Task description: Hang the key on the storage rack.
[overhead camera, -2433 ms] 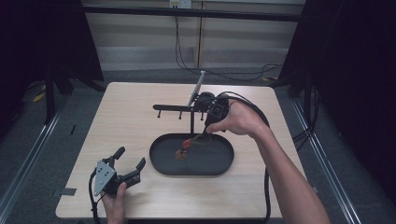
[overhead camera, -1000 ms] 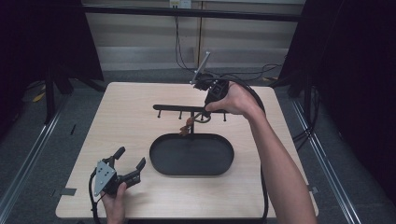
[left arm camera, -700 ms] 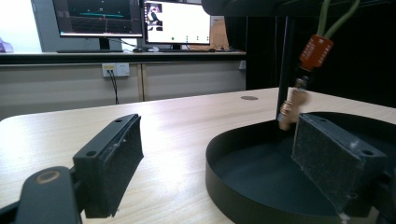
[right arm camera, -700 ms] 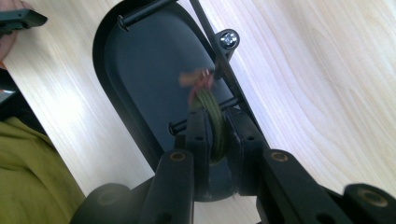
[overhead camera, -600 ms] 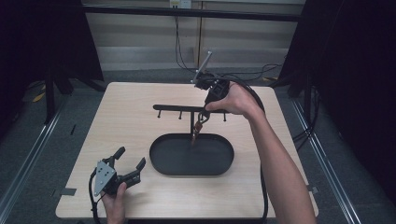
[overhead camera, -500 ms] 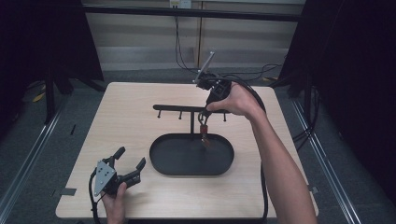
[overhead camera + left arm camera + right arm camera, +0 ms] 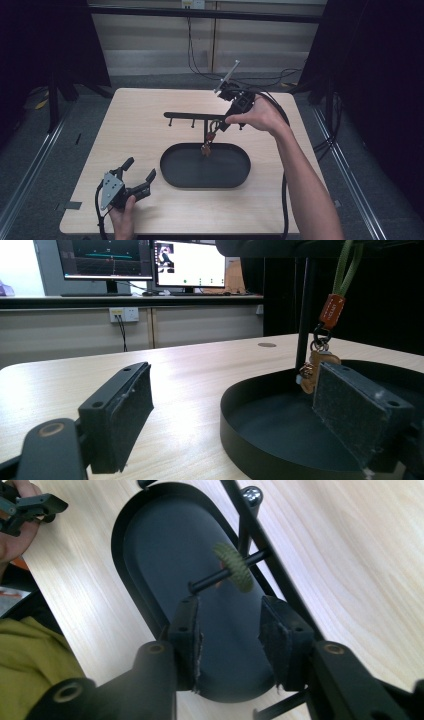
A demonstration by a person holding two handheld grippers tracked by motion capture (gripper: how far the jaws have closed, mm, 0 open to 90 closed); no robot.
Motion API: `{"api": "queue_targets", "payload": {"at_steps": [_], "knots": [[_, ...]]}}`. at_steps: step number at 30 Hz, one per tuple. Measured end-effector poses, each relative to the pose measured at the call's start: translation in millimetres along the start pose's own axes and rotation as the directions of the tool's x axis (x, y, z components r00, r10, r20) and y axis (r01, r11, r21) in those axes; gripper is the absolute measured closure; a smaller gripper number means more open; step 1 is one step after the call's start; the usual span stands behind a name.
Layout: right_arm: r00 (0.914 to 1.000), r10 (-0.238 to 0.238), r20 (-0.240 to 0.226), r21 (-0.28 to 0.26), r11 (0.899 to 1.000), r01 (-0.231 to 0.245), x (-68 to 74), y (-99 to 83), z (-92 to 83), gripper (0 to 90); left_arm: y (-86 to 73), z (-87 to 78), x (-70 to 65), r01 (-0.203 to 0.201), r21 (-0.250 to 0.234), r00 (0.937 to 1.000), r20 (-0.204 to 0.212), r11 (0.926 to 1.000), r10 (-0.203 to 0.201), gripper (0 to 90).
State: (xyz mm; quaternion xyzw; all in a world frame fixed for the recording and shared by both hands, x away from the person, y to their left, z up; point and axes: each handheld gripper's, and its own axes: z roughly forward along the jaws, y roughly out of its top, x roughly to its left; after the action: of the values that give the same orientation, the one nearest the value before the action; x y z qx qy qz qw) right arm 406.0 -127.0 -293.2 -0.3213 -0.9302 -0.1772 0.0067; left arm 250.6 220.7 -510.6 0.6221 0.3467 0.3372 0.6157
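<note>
A keychain (image 7: 206,143) with a green cord loop (image 7: 233,568), an orange tag (image 7: 332,310) and a tan charm hangs from a peg (image 7: 216,578) of the black rack (image 7: 192,116), dangling over the oval black tray (image 7: 167,172). My right gripper (image 7: 219,126) is at the rack's bar just behind that peg. Its jaws have just been opening, and they stand apart with nothing between the pads (image 7: 227,630); the loop sits just past the fingertips. My left gripper (image 7: 140,168) rests open on the table at the front left, aimed at the tray (image 7: 240,440).
The rack's upright post (image 7: 302,315) rises from the tray, and further pegs stick out along the bar to the left (image 7: 171,121). A cable (image 7: 285,200) trails from the right gripper along the forearm. Monitors stand beyond the table in the left gripper view.
The right gripper carried the keychain up from the tray to the rack and slipped its loop over a peg. The keychain now hangs freely and the jaws have parted. The left gripper stayed put.
</note>
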Motion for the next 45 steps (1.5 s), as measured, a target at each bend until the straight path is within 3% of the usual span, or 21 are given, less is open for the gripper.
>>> {"api": "queue_targets", "payload": {"at_steps": [4,8,10,12,17,18,21,24,25,32,35,36,37,40,41,42,43,45], "knots": [[0.9998,-0.019,0.003,-0.054,0.998,0.020,7.3,-10.8,-2.8,60.8,0.0,0.0,0.0,0.001,-0.001,1.0000,0.000,1.0000,-0.001,15.8],[0.9998,-0.020,0.008,-0.133,0.991,0.021,11.0,-22.2,-4.0,61.4,0.0,0.0,0.0,0.001,0.000,1.0000,0.000,1.0000,-0.001,15.8],[0.9997,-0.022,0.006,-0.148,0.989,0.023,11.6,-24.8,-4.2,61.6,0.0,0.0,-0.1,0.001,-0.001,1.0000,0.000,1.0000,-0.001,15.8],[0.9998,-0.018,0.008,-0.193,0.981,0.019,14.2,-30.5,-4.0,61.3,0.0,0.1,-0.1,0.001,-0.001,1.0000,0.000,1.0000,-0.001,15.8],[0.9998,-0.020,0.002,-0.304,0.953,0.020,20.5,-46.5,1.0,61.2,0.0,0.0,0.0,0.001,0.000,1.0000,0.000,1.0000,-0.001,15.8],[0.9996,-0.026,0.004,-0.344,0.938,0.026,24.0,-52.7,5.4,60.1,0.0,0.0,0.0,0.001,0.000,1.0000,0.000,1.0000,-0.001,15.8],[0.9995,-0.030,0.014,-0.366,0.930,0.033,25.6,-57.5,9.9,58.9,0.0,-0.1,0.0,0.000,0.000,1.0000,0.000,1.0000,0.000,15.8],[0.9993,-0.031,0.022,-0.424,0.905,0.038,28.0,-67.2,16.6,58.5,0.0,0.0,-0.1,0.002,-0.001,1.0000,0.000,1.0000,-0.002,15.8],[0.9993,-0.031,0.022,-0.424,0.905,0.038,28.0,-67.2,16.6,58.5,0.0,0.0,-0.1,0.002,-0.001,1.0000,0.000,1.0000,-0.002,15.8],[0.9990,-0.036,0.028,-0.506,0.861,0.045,38.4,-83.4,30.1,58.1,0.0,0.0,-0.1,0.002,-0.002,1.0000,0.000,1.0000,-0.002,15.8],[0.9999,0.002,0.016,-0.536,0.844,0.007,41.1,-92.0,36.7,56.3,-0.1,-0.1,0.0,0.000,-0.001,1.0000,0.000,1.0000,0.000,15.8],[0.9998,0.019,-0.006,-0.562,0.827,-0.019,41.9,-97.6,40.1,55.8,0.0,-0.1,0.0,0.000,-0.001,1.0000,0.000,1.0000,0.000,15.8],[0.9997,0.025,-0.003,-0.573,0.819,-0.022,43.0,-100.7,41.6,55.4,0.0,-0.1,0.0,0.000,-0.001,1.0000,0.000,1.0000,0.000,15.8],[0.9991,0.037,0.021,-0.582,0.813,-0.018,45.1,-107.1,45.6,53.0,-0.1,0.0,0.0,0.001,-0.002,1.0000,0.000,1.0000,-0.001,15.8],[0.9985,0.052,0.017,-0.602,0.798,-0.031,45.8,-113.7,49.0,51.0,-0.1,0.0,0.0,0.001,-0.002,1.0000,0.000,1.0000,-0.001,15.8],[0.9985,0.052,0.017,-0.602,0.798,-0.031,45.8,-113.7,49.0,51.0,0.0,-0.1,0.0,0.001,-0.001,1.0000,0.000,1.0000,-0.001,15.8],[0.9973,0.068,0.027,-0.626,0.779,-0.036,47.6,-122.7,54.3,47.9,-0.1,0.0,0.1,0.000,-0.002,1.0000,0.000,1.0000,0.000,15.7],[0.9972,0.070,0.026,-0.633,0.773,-0.037,48.0,-125.8,56.4,45.9,-0.1,0.0,0.0,0.001,-0.002,1.0000,0.000,1.0000,-0.001,15.8]]}}
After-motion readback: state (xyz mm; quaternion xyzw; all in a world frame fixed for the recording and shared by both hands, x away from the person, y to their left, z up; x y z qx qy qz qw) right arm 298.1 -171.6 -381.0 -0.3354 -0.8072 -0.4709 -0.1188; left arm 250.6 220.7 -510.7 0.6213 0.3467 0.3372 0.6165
